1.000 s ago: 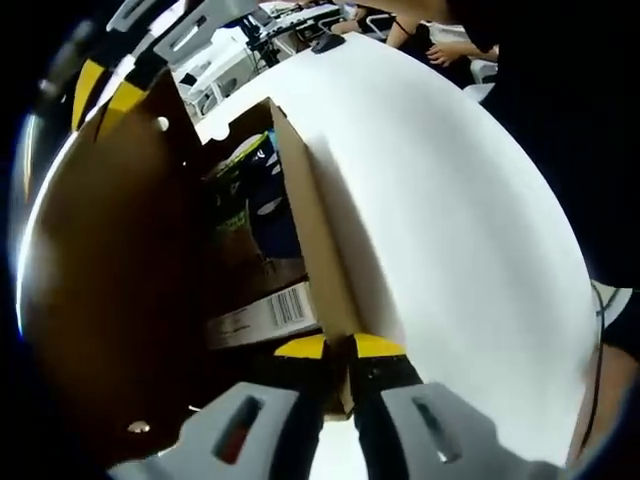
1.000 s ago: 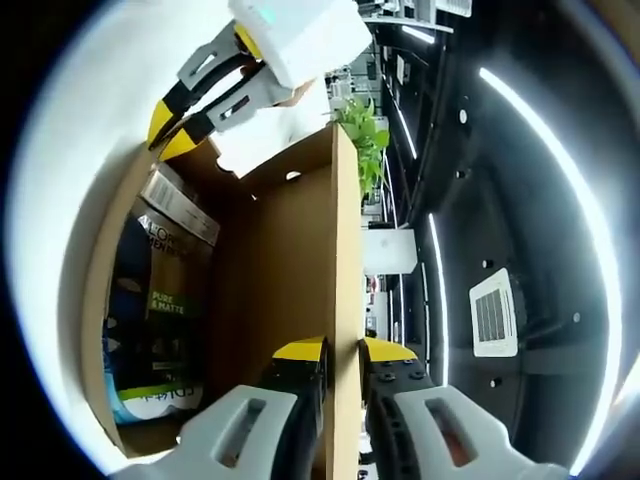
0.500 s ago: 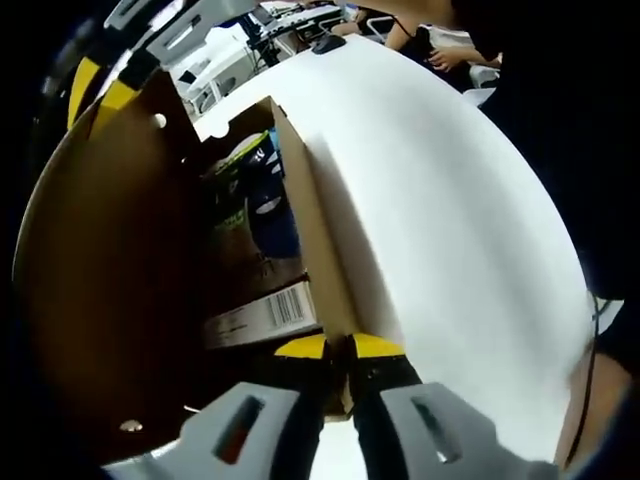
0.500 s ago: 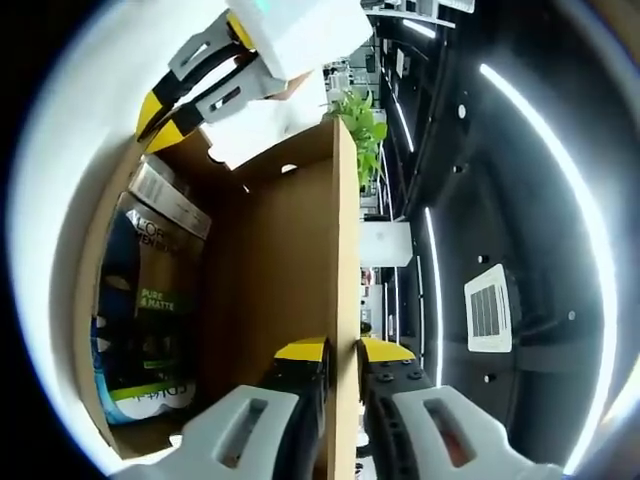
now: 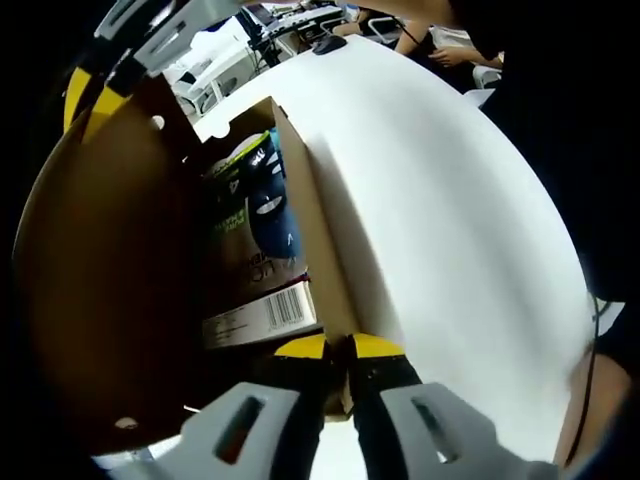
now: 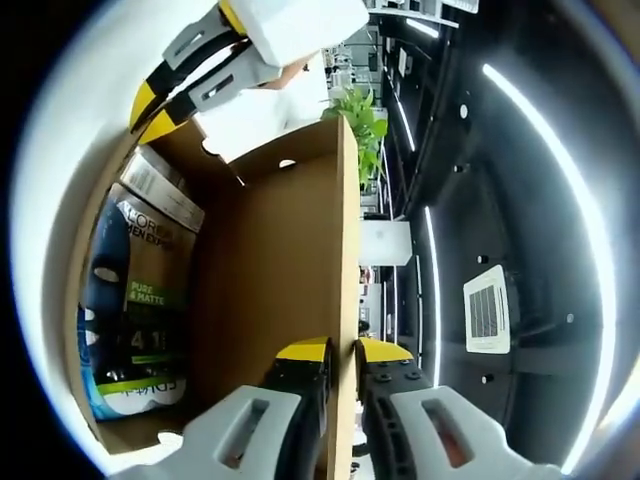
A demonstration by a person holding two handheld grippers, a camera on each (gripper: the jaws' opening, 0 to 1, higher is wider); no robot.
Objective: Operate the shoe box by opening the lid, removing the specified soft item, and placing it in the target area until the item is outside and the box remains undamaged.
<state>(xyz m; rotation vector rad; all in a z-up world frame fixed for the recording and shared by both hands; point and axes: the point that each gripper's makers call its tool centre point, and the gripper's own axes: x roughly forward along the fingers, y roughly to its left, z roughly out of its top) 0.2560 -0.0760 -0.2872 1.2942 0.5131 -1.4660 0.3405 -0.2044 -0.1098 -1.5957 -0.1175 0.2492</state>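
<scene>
A white table (image 5: pixel 450 220) fills the right of the left gripper view; ceiling lights (image 6: pixel 560 180) arc across the right gripper view's right. The left gripper (image 5: pixel 338 346) pinches the shoe box (image 5: pixel 310 240) wall at bottom centre, the right gripper (image 6: pixel 340 349) clamps the raised lid (image 6: pixel 280 270), with a dark packet (image 6: pixel 135 300) inside at lower left.

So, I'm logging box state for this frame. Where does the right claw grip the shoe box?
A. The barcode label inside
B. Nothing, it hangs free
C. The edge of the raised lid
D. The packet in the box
C: in the right gripper view the right claw is shut on the edge of the raised lid, with the packet lying inside the box.
</scene>
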